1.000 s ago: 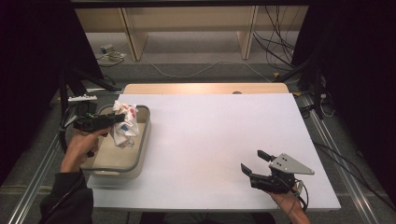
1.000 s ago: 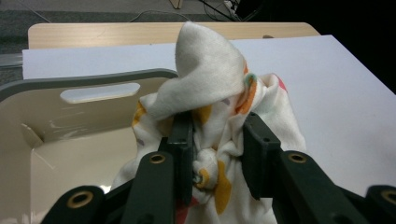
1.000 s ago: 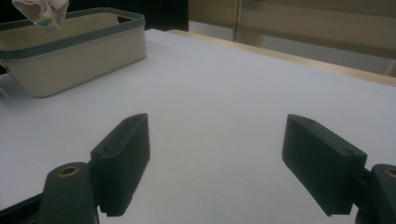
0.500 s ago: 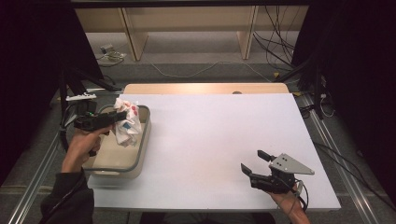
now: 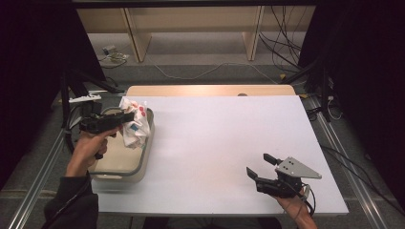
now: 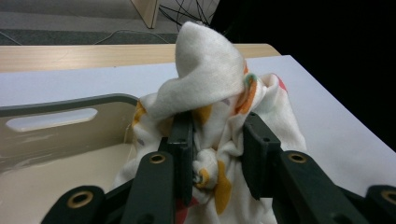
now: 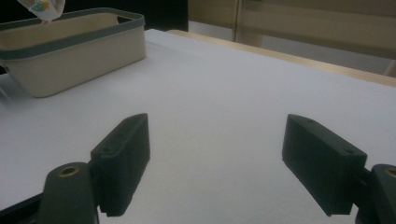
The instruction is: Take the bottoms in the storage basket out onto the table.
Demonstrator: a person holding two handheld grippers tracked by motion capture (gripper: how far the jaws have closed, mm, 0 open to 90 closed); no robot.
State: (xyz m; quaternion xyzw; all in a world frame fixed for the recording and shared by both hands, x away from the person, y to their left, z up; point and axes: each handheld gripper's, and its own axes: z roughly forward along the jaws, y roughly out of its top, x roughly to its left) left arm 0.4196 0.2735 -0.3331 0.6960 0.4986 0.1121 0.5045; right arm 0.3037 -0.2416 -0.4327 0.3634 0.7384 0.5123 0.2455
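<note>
A white cloth (image 5: 134,125) with orange, red and green spots hangs bunched over the far end of a beige basin (image 5: 143,158) at the table's left. My left gripper (image 5: 126,116) is shut on the cloth and points right, held level by a hand. In the left gripper view the black jaws (image 6: 217,126) pinch a knot of the cloth (image 6: 210,79), whose top flops over them, above the basin's grey rim (image 6: 56,105). My right gripper (image 5: 259,164) rests near the table's front right, open with nothing between its jaws (image 7: 217,140).
The white table top (image 5: 215,133) spreads between the two grippers. In the right gripper view the basin (image 7: 70,42) stands far off at the upper left with the cloth (image 7: 39,7) above it. Shelving legs and cables lie on the floor beyond the table.
The left gripper has lifted the cloth slightly, toward the basin's far end. The right gripper has kept still.
</note>
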